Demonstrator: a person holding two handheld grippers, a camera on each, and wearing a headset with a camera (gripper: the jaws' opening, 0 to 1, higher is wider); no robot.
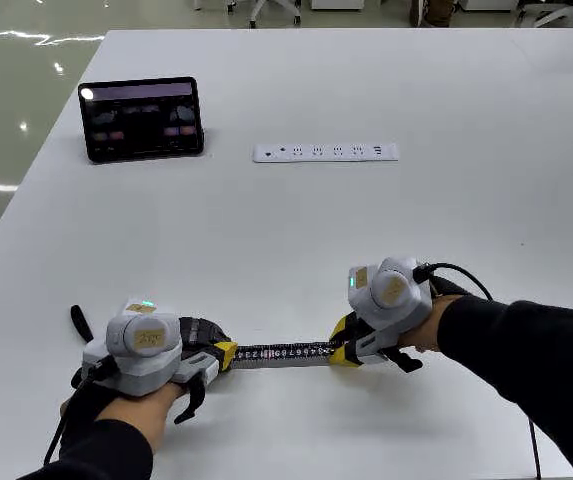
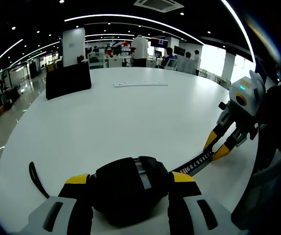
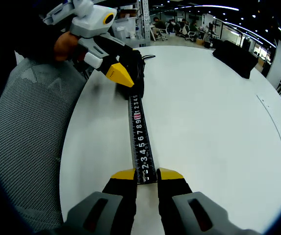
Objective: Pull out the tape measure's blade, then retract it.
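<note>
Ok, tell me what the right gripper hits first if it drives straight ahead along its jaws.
Along the blade it pinches, the right gripper would probably first meet the near yellow tip of the left gripper, then the tape measure case clamped there.

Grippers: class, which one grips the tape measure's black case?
The left gripper, its jaws around the case; the right gripper instead pinches the end of the pulled-out blade.
</note>
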